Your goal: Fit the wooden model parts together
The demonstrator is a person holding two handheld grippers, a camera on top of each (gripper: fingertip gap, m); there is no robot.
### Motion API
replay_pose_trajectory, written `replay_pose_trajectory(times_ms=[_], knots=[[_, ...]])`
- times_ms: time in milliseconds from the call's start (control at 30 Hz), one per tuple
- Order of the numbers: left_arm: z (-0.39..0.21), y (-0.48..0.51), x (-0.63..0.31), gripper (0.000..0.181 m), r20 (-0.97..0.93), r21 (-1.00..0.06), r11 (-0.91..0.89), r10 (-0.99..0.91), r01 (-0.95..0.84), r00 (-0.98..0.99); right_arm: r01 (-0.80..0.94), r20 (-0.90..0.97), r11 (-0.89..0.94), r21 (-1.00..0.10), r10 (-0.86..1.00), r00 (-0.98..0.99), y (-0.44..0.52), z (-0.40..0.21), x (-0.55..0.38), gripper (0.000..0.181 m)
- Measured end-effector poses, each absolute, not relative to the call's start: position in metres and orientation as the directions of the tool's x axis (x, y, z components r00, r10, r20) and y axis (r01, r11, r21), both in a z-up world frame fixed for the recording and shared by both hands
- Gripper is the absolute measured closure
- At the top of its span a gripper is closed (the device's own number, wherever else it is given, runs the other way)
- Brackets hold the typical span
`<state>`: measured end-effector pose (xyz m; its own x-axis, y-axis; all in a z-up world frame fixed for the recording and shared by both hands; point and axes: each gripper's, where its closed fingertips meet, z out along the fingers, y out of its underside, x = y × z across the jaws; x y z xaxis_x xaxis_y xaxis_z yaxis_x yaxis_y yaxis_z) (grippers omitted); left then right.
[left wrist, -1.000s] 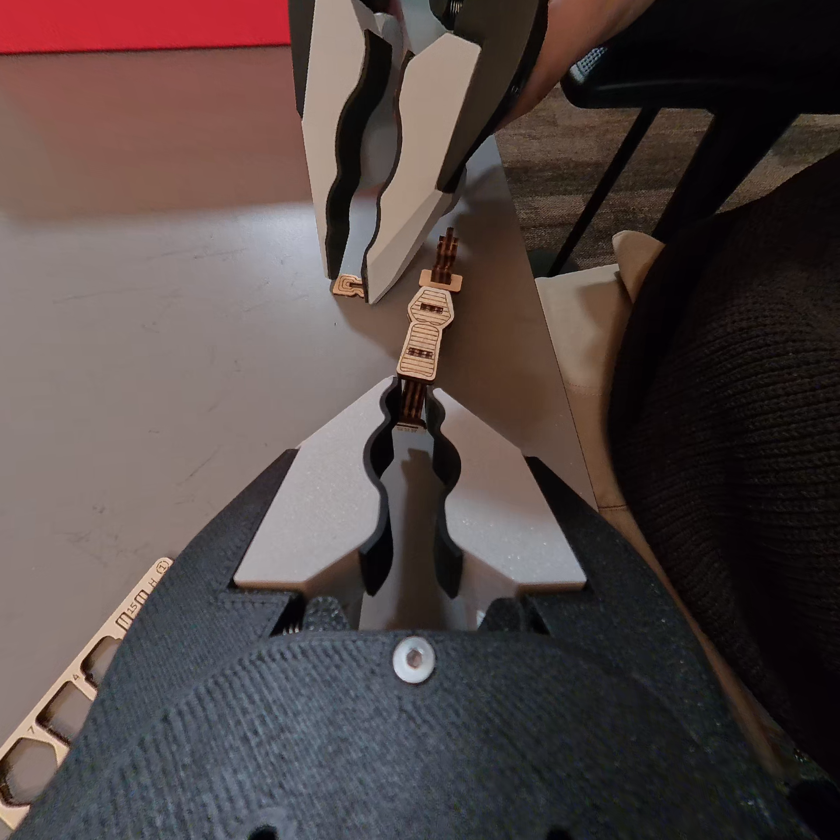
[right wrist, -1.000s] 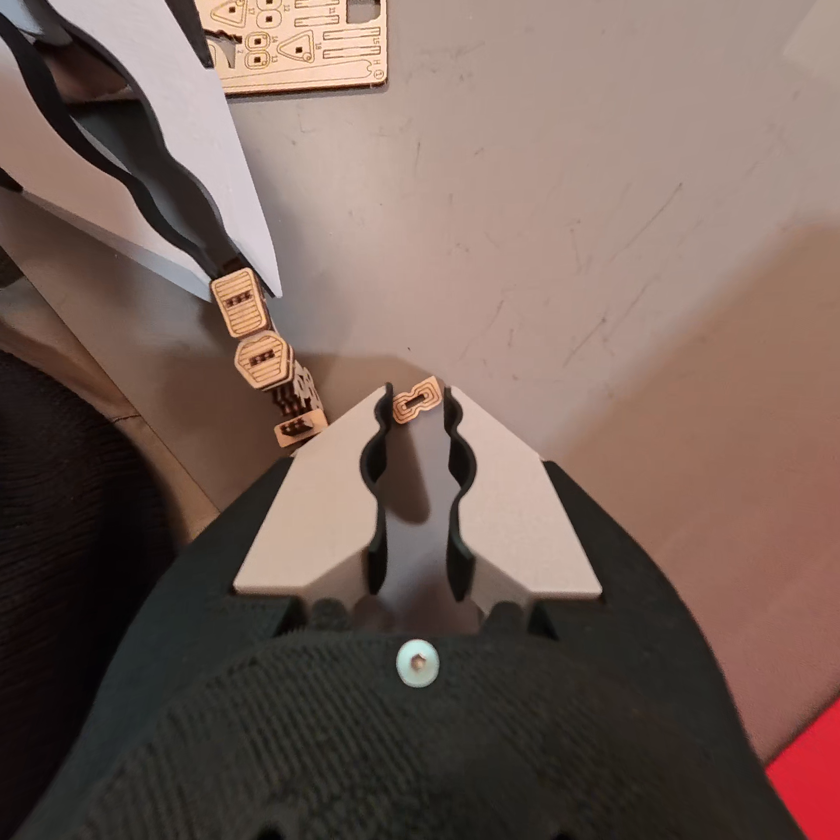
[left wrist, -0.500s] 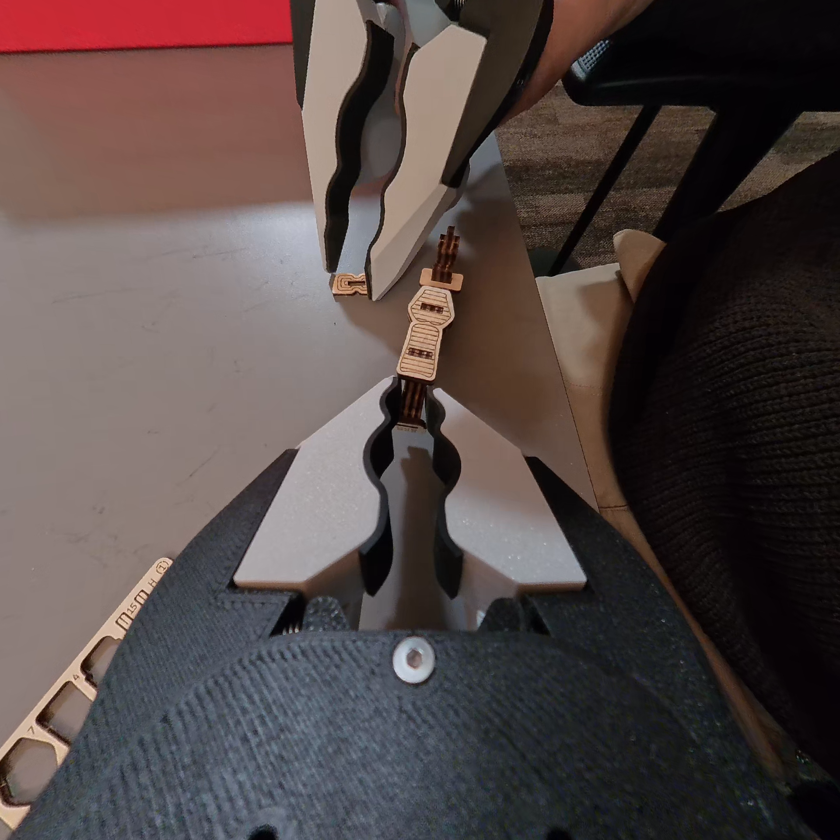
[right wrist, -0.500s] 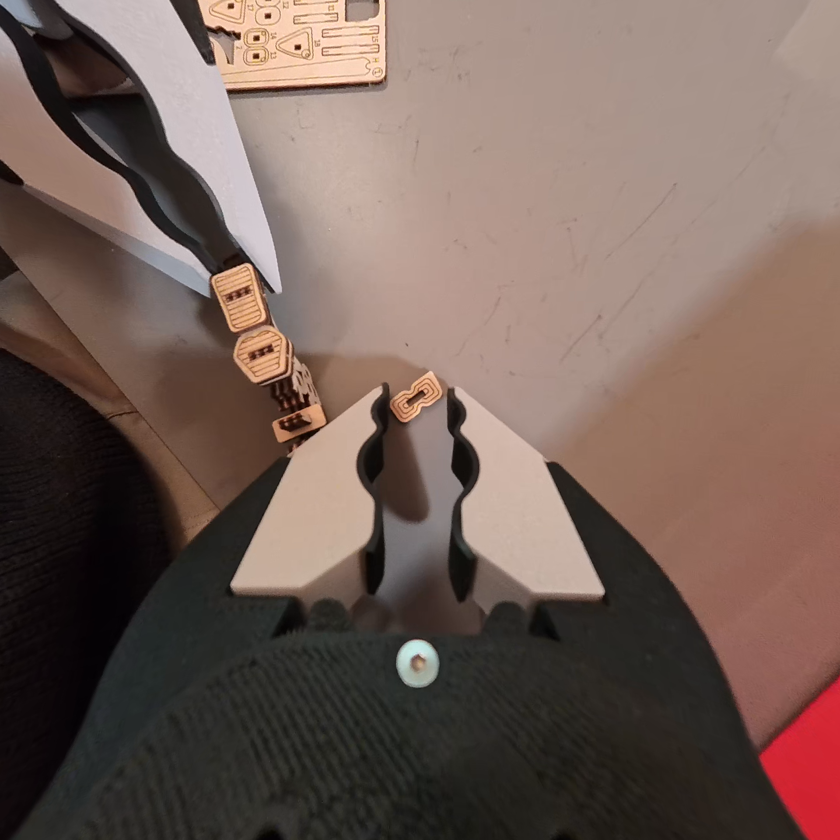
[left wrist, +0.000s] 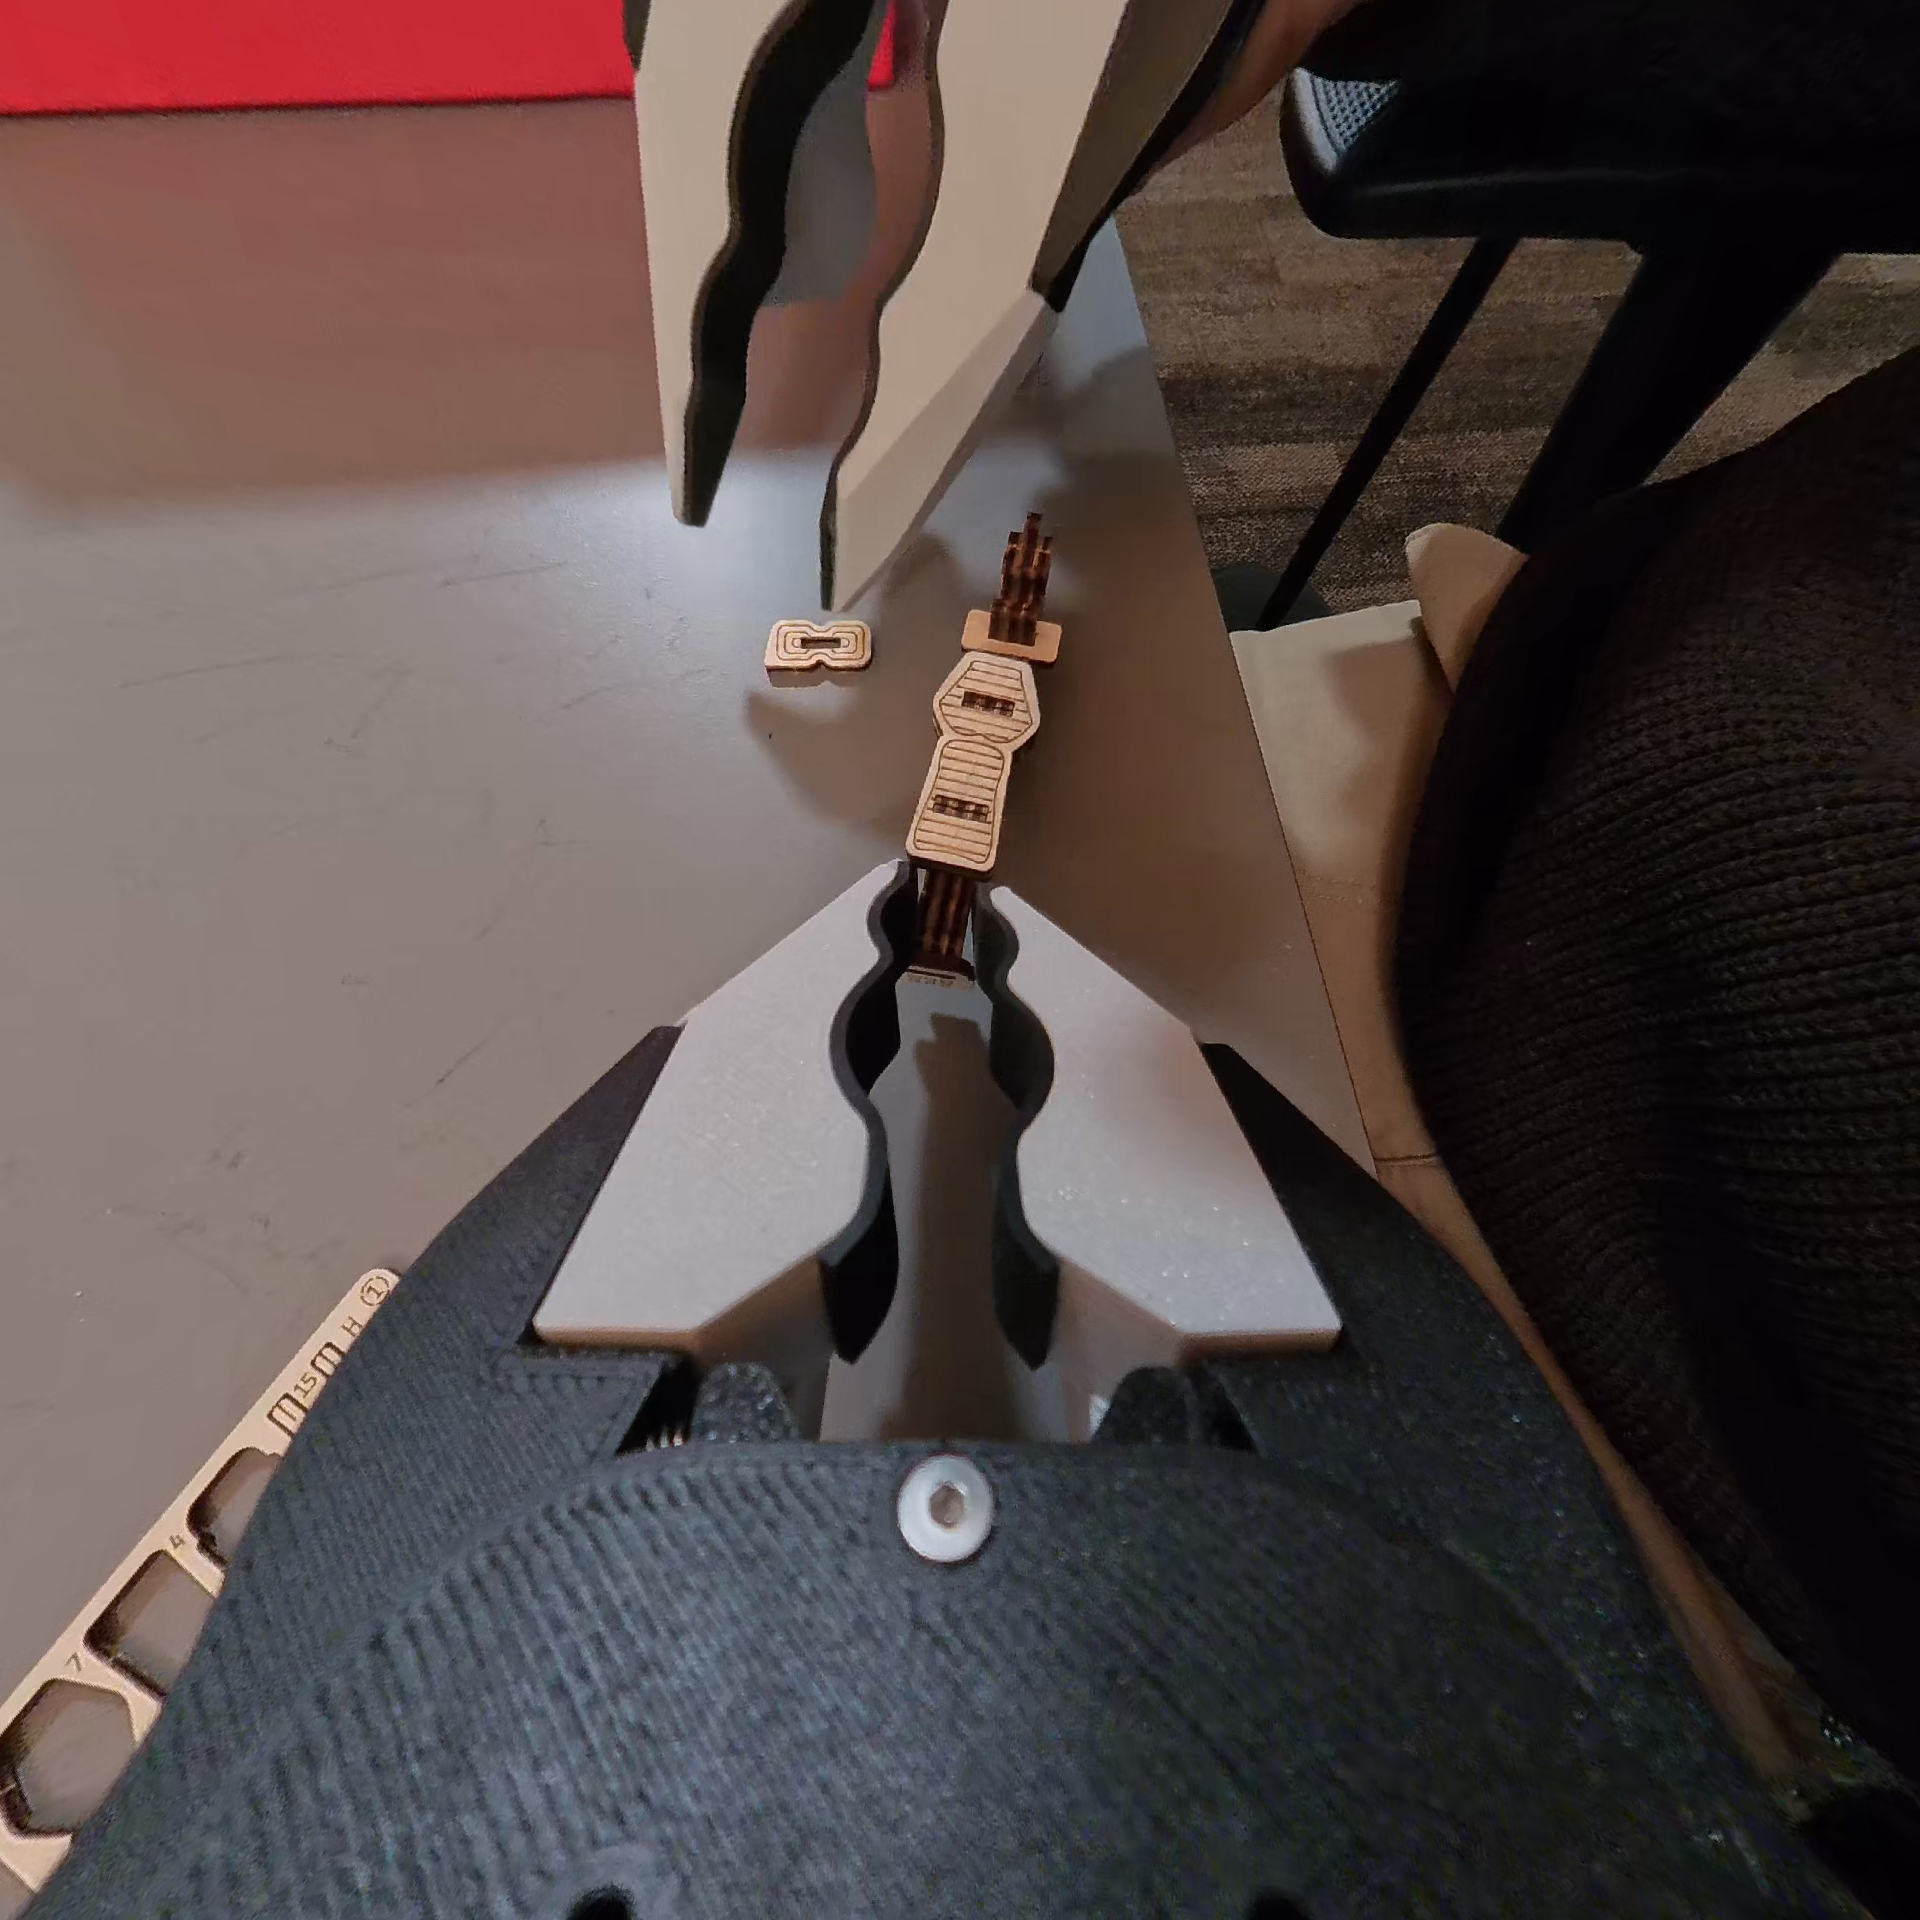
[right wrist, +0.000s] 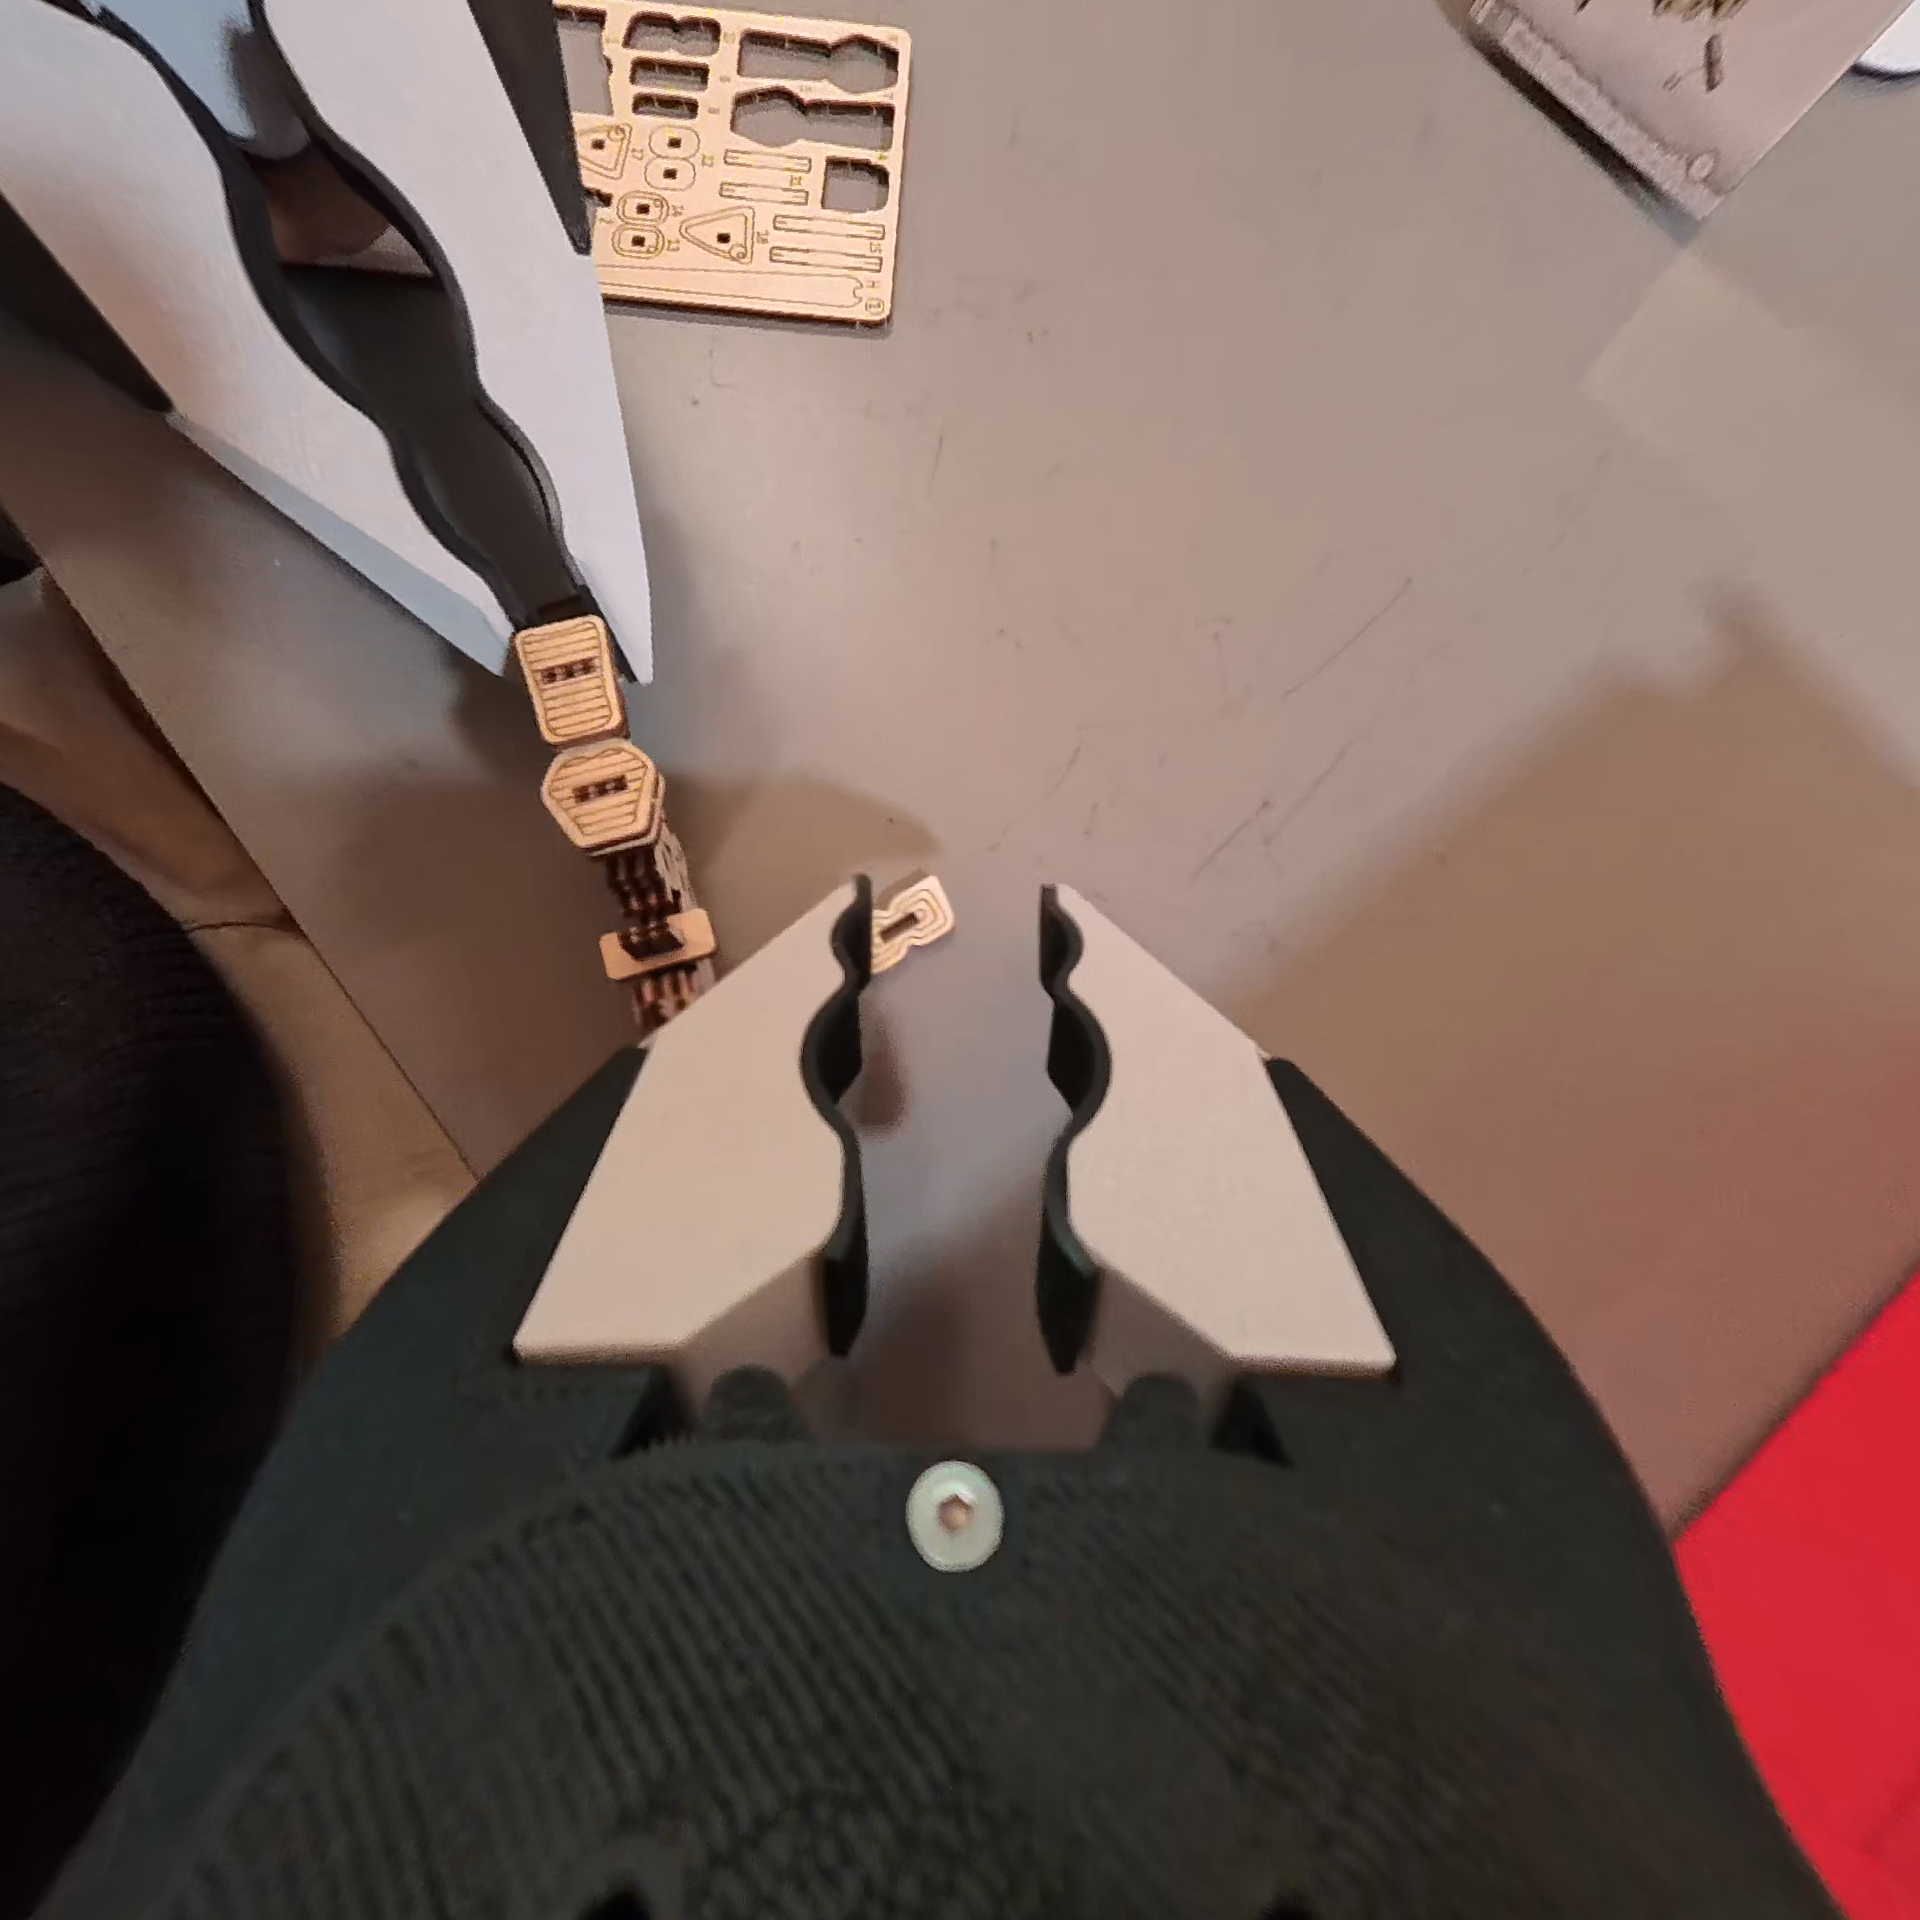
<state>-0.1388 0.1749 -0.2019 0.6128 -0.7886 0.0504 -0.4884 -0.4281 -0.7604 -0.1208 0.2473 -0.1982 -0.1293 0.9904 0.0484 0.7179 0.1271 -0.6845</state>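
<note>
1. Between the left gripper's (left wrist: 943, 914) fingers, clamped together on its dark ribbed end, sits the model (left wrist: 971, 764); it juts forward over the counter (left wrist: 364, 831), probably held level so its slotted plates face up for the next part.
2. Opposite it, the right gripper (right wrist: 951, 914) has its fingers well apart and holds nothing. A small plate (left wrist: 819, 649) lies flat on the counter just below them, beside the model but not touching it. In the right wrist view it sits close to the left finger; contact cannot be told.
3. I judge the plate is loose on the counter and needs a fresh grasp before it can go onto the model.
4. Both pieces are thin pale wood with dark laser-cut edges. The model's plates are engraved with fine lines and pierced by slots; the small plate is a waisted oblong with one central slot.
5. Farther off lies the sheet (right wrist: 748, 166), flat, with empty cut-outs. The counter is grey, matte and scratched; the fingers are grey with wavy black pads.
</note>
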Motion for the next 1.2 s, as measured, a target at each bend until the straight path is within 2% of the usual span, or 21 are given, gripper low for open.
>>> replay_pose_trajectory(times_ms=[167, 367, 700, 833, 933, 1200], knots=[[-0.202, 0.175, -0.139, 0.172, 0.049, -0.76, -0.427, -0.789, -0.489, 0.612, 0.71, 0.131, 0.184, -0.68, 0.983, -0.129, 0.265, -0.195, -0.114, 0.149], [-0.202, 0.175, -0.139, 0.172, 0.05, -0.761, -0.426, -0.79, -0.489, 0.611, 0.695, 0.13, 0.238, -0.679, 0.97, -0.205, 0.268, -0.198, -0.103, 0.149], [-0.201, 0.174, -0.138, 0.172, 0.05, -0.762, -0.424, -0.792, -0.489, 0.608, 0.711, 0.187, 0.336, -0.617, 0.941, -0.282, 0.252, -0.216, -0.109, 0.151], [-0.201, 0.174, -0.138, 0.172, 0.049, -0.762, -0.423, -0.793, -0.49, 0.608, 0.679, 0.166, 0.324, -0.659, 0.943, -0.289, 0.24, -0.213, -0.119, 0.153], [-0.201, 0.174, -0.137, 0.172, 0.049, -0.762, -0.423, -0.793, -0.49, 0.608, 0.679, 0.221, 0.336, -0.653, 0.942, -0.253, 0.249, -0.211, -0.123, 0.156], [-0.201, 0.174, -0.137, 0.172, 0.052, -0.763, -0.423, -0.794, -0.489, 0.606, 0.623, 0.16, 0.357, -0.696, 0.923, -0.35, 0.243, -0.204, -0.126, 0.147]])
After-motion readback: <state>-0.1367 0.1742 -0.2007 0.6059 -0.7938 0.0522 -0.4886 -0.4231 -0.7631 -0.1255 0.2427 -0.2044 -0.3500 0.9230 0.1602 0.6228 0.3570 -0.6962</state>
